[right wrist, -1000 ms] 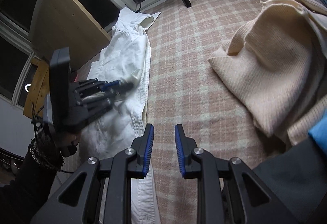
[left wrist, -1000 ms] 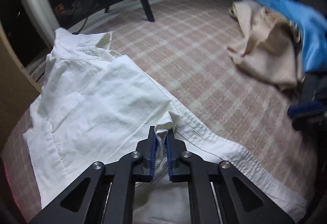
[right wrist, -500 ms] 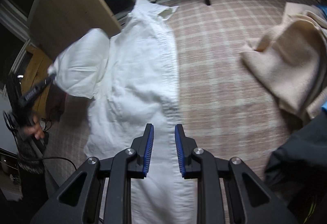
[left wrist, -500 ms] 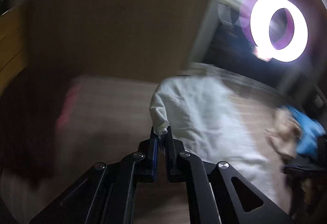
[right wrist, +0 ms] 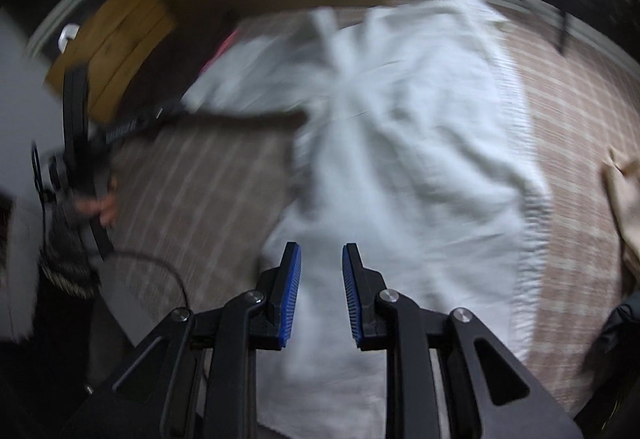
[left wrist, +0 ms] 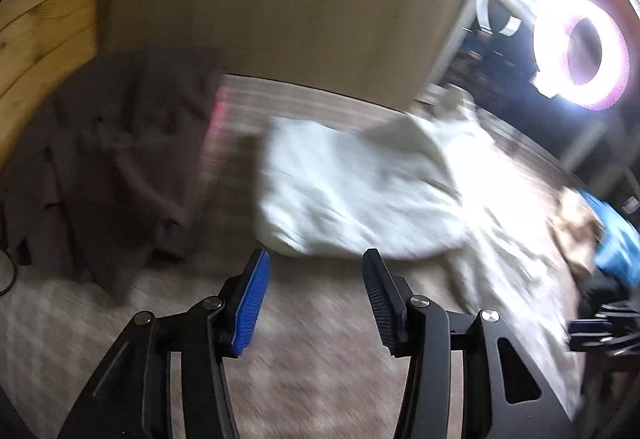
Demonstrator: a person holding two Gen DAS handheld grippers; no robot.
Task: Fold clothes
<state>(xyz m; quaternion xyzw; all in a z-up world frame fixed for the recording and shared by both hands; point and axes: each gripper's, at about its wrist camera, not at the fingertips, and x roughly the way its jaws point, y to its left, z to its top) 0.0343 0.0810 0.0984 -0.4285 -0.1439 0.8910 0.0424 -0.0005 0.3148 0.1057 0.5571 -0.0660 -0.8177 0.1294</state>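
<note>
White cotton is lying spread over the checked bed cover [right wrist: 568, 111]: the shirt [right wrist: 420, 143] is stretching from the far edge toward the near one, with one sleeve [left wrist: 344, 195] flung out to the left. Going left to right, a dark brown garment [left wrist: 116, 167] is heaped at the far left of the bed, then comes the sleeve, then the shirt body, and at the far right a beige knit [left wrist: 576, 223] and something blue [left wrist: 616, 239] are waiting.

The left tongs [left wrist: 316, 271] have just been opening and are now standing spread with nothing between the pads; the sleeve is lying just beyond them, let go. The right tongs [right wrist: 322, 267] are hovering over the near hem, parted a little and pinching nothing.

The step in hand appears to be laying the sleeve out flat before folding. To do it well, the person is best advised to smooth the sleeve straight, then pinch the cuff and side seam together, and carry them across the body in one even sweep, keeping the fabric low so no wrinkles are getting trapped.
</note>
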